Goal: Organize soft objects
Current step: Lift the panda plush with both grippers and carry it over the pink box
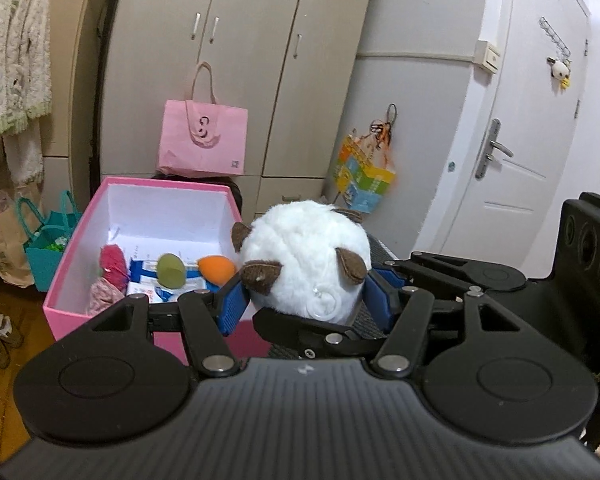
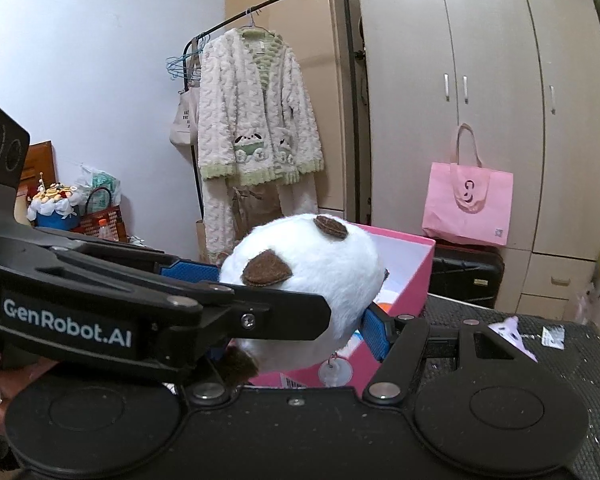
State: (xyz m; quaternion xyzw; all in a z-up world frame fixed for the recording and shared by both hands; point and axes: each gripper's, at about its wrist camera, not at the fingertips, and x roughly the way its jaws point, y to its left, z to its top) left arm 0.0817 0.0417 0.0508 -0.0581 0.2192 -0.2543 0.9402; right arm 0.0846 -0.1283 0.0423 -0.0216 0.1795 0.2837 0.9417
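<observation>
While both tools clench the white plush, its face stays hidden.

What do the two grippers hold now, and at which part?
Both the left gripper and the right gripper clamp one white plush ball by its opposite sides.

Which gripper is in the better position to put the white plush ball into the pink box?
Left. The left gripper and the right gripper both clamp the white plush ball, but the left view looks straight into the open pink box, just beyond the ball.
</observation>
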